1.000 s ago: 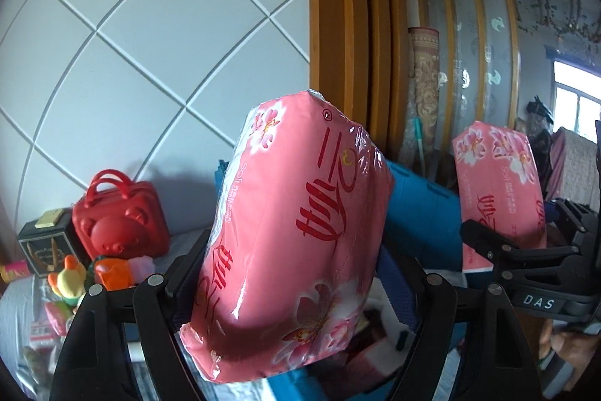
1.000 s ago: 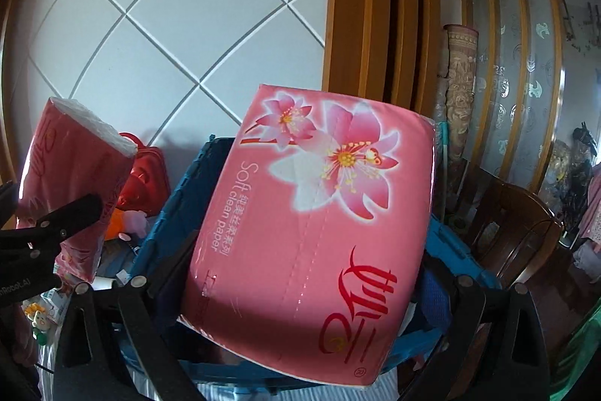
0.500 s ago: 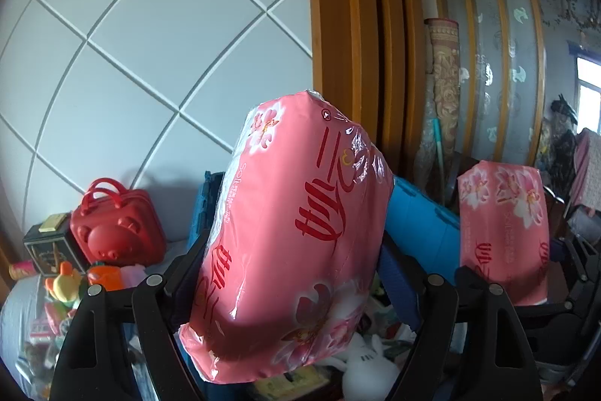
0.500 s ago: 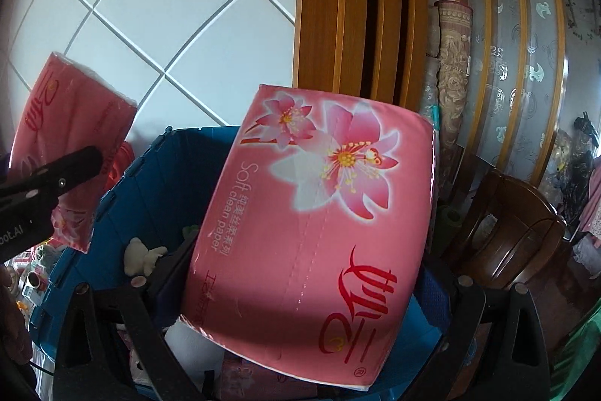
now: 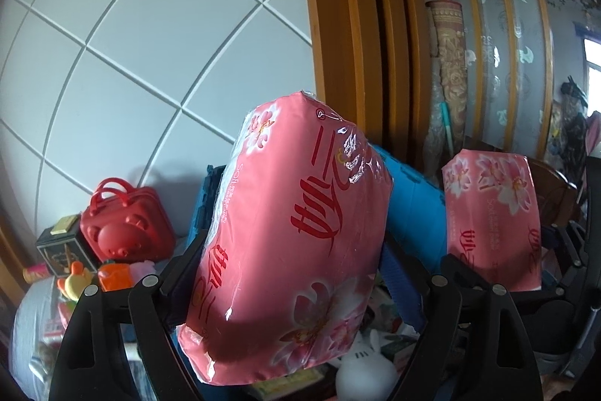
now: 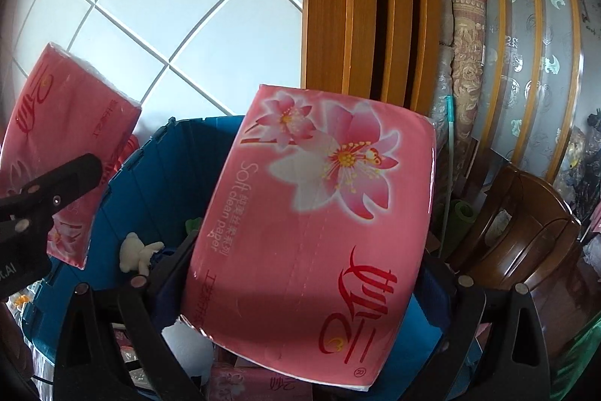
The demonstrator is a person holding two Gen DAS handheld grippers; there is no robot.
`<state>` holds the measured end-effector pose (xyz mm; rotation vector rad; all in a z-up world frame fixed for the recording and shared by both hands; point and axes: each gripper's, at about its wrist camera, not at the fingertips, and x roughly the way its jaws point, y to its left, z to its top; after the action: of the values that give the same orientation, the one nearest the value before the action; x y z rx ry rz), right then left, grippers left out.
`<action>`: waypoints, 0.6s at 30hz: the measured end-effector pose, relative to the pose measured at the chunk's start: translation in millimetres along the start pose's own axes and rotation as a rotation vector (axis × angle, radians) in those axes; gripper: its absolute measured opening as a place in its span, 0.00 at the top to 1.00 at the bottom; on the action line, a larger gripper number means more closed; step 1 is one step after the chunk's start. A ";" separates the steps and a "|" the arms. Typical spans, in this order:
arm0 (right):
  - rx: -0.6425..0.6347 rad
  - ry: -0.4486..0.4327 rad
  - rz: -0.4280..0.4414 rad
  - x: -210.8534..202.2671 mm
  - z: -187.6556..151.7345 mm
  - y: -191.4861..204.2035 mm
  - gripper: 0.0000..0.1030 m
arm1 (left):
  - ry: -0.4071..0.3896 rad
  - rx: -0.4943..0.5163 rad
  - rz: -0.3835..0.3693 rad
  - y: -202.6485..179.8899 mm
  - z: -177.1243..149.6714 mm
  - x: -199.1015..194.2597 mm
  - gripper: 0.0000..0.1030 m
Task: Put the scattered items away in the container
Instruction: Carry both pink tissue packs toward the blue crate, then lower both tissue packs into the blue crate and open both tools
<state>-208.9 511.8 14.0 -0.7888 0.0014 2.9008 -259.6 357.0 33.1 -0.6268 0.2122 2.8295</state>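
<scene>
1. Left gripper (image 5: 293, 273): fingers clamped on a pink tissue pack (image 5: 296, 235), held upright above the blue container (image 5: 413, 209).
2. Right gripper (image 6: 300, 288): fingers clamped on a second pink tissue pack (image 6: 319, 232), tilted, over the container's open mouth.
3. Container contents visible below: a white plush toy (image 6: 139, 250), another white toy and a further tissue pack (partly hidden).
4. Still outside, beside the container: a red bear case (image 5: 127, 228), a dark box (image 5: 62, 250) and small toys.
5. Risk: the packs are soft and glossy; the film could slip in the grip.
6. Risk: releasing both together may cause the packs to collide, or one may catch the rim and fall outside.
</scene>
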 end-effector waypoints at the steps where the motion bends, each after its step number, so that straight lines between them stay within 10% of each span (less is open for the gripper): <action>1: 0.002 -0.001 0.003 0.5 0.7 -1.5 0.03 | 0.002 0.002 0.003 -0.2 0.1 0.1 0.17; 18: 0.025 0.005 0.003 8.8 5.1 -12.5 0.02 | -0.029 0.040 0.035 -12.2 -3.6 -11.8 0.15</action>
<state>-217.3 525.5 14.3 -0.7929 0.0398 2.8960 -244.6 365.7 33.8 -0.5788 0.2771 2.8584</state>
